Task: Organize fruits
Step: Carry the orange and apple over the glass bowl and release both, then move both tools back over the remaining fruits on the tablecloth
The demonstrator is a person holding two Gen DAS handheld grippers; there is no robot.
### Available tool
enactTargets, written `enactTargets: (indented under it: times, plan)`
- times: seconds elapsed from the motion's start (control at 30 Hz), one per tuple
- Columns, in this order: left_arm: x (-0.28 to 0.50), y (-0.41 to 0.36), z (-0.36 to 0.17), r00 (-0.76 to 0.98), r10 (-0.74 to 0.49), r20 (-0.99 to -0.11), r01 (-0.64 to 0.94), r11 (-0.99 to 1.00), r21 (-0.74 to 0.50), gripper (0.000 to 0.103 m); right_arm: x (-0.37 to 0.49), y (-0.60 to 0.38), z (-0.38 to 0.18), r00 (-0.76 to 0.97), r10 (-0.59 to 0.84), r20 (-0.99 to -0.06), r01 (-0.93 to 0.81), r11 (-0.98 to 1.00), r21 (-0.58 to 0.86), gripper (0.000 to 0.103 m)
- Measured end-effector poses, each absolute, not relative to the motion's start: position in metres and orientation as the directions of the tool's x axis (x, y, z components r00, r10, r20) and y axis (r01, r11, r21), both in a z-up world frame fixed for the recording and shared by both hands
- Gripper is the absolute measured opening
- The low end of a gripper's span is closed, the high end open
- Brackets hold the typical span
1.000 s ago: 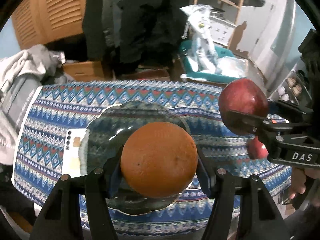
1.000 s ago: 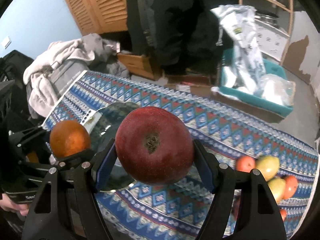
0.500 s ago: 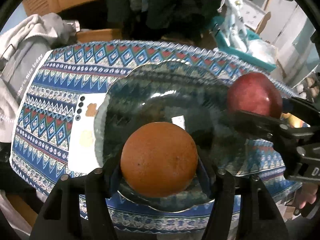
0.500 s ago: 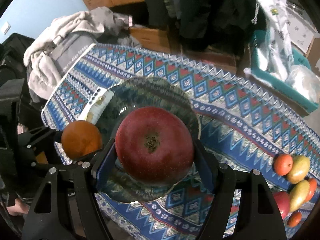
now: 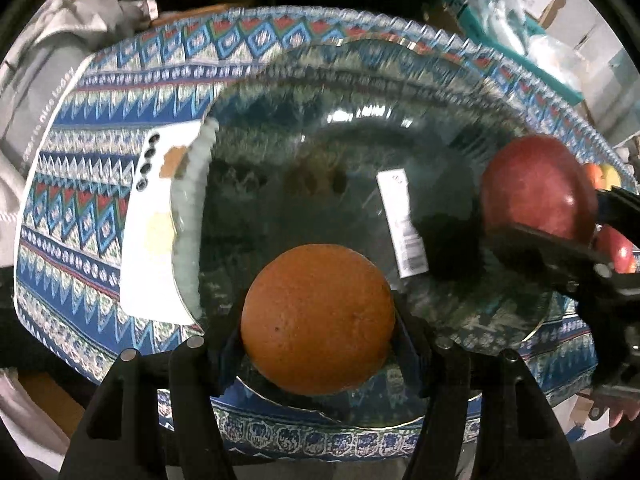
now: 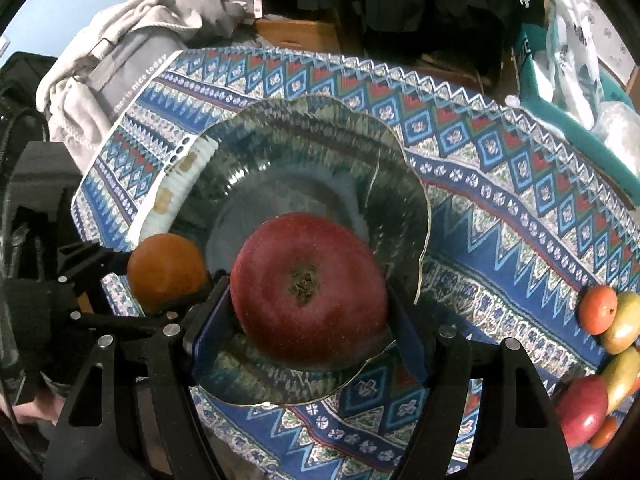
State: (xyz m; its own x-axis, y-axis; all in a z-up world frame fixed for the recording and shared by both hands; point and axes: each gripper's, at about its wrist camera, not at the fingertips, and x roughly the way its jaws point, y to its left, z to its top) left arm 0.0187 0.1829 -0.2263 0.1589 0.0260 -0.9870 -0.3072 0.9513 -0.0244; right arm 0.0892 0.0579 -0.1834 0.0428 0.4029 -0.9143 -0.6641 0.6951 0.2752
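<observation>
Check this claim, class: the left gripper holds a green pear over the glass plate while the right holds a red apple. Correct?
Not quite. The left gripper holds an orange, not a pear, as the left wrist view shows. The right gripper does hold the red apple over the glass plate.

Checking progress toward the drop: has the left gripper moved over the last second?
Yes. The left gripper, shut on the orange, has come forward and down toward the glass plate, which now fills its view.

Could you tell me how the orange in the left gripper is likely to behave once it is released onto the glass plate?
The orange is round, so it may well roll on the smooth glass plate. The plate's raised, wavy rim should probably stop it. Its dimpled rind looks firm, so the left gripper seems unlikely to bruise it.
</observation>
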Motion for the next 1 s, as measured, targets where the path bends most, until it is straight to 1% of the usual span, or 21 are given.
enactTargets:
  times: [0.13, 0.23, 0.33, 0.37, 0.5, 0.57, 0.6, 0.63, 0.7, 1.0]
  plan:
    - [0.016, 0.185, -0.225, 0.183, 0.008, -0.983, -0.322, 0.945, -0.052, 0.066, 0.09, 0.058, -0.189, 0.027, 0.405, -0.914, -0.657, 0.696, 0.289, 0.074]
    - [0.014, 0.182, -0.215, 0.208, 0.049, -0.977, -0.309, 0.951, -0.018, 0.066, 0.09, 0.06, -0.188, 0.02, 0.412, -0.911, -0.652, 0.696, 0.301, 0.074]
    - [0.012, 0.181, -0.212, 0.205, 0.065, -0.977, -0.307, 0.952, -0.001, 0.07, 0.091, 0.058, -0.188, 0.025, 0.412, -0.911, -0.65, 0.699, 0.298, 0.075]
    - [0.012, 0.18, -0.211, 0.204, 0.07, -0.976, -0.308, 0.951, 0.004, 0.07, 0.091, 0.057, -0.186, 0.032, 0.418, -0.908, -0.651, 0.698, 0.298, 0.074]
    - [0.011, 0.181, -0.203, 0.223, 0.078, -0.972, -0.306, 0.952, 0.007, 0.07, 0.096, 0.051, -0.175, 0.018, 0.477, -0.879, -0.623, 0.693, 0.363, 0.074]
    - [0.009, 0.182, -0.199, 0.235, 0.088, -0.968, -0.305, 0.952, 0.012, 0.069, 0.096, 0.05, -0.171, 0.031, 0.478, -0.878, -0.626, 0.694, 0.356, 0.075]
    - [0.009, 0.18, -0.196, 0.227, 0.129, -0.965, -0.309, 0.95, 0.054, 0.069, 0.096, 0.048, -0.168, 0.039, 0.477, -0.878, -0.628, 0.695, 0.35, 0.075]
    - [0.011, 0.178, -0.193, 0.236, 0.143, -0.961, -0.303, 0.951, 0.067, 0.069, 0.095, 0.047, -0.167, 0.044, 0.476, -0.878, -0.628, 0.697, 0.347, 0.075]
    - [0.011, 0.176, -0.187, 0.268, 0.119, -0.956, -0.287, 0.957, 0.039, 0.069, 0.094, 0.043, -0.164, 0.057, 0.475, -0.878, -0.63, 0.699, 0.337, 0.075]
    - [0.011, 0.158, -0.164, 0.325, 0.09, -0.942, -0.254, 0.967, 0.004, 0.069, 0.086, 0.023, -0.138, 0.144, 0.455, -0.879, -0.639, 0.721, 0.269, 0.075]
